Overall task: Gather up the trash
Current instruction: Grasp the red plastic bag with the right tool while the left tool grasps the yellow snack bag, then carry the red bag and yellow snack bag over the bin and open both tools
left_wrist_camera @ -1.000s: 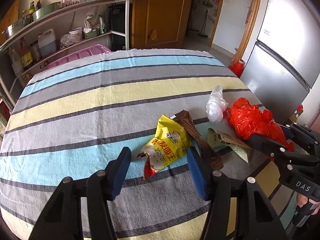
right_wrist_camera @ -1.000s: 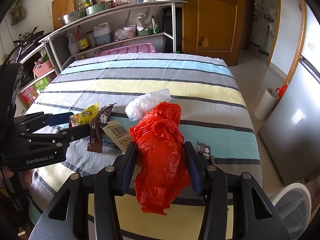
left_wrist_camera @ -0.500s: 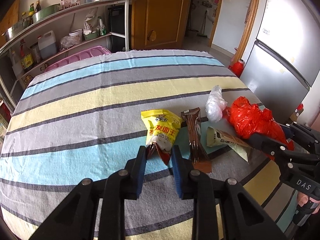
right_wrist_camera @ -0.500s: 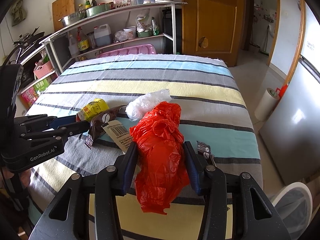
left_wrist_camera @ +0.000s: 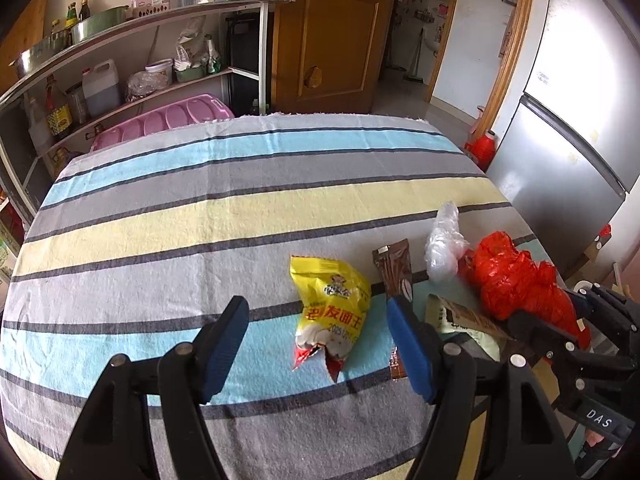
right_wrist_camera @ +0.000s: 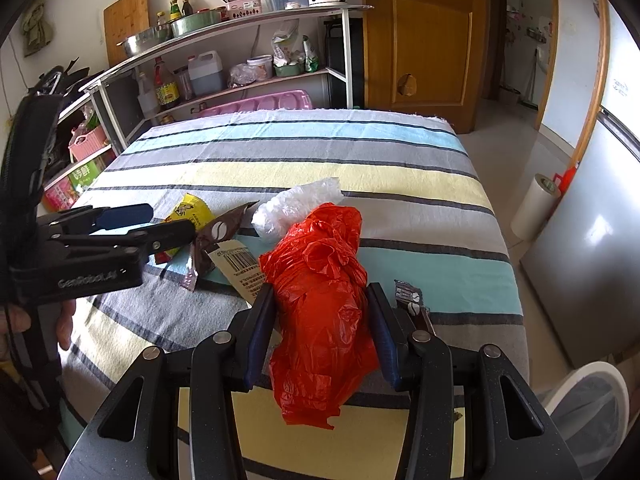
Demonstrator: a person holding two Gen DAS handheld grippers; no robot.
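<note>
only the right wrist view shows the right gripper (right_wrist_camera: 320, 330) clamping the red bag (right_wrist_camera: 320, 300); left gripper (left_wrist_camera: 318, 348) gapes wide.

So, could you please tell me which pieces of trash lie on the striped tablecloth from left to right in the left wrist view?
Yellow snack packet → brown coffee sachet → crumpled clear plastic bag → red plastic bag, held between the fingers of the right gripper. The pale barcode wrapper overlaps the others, so it is left out.
</note>
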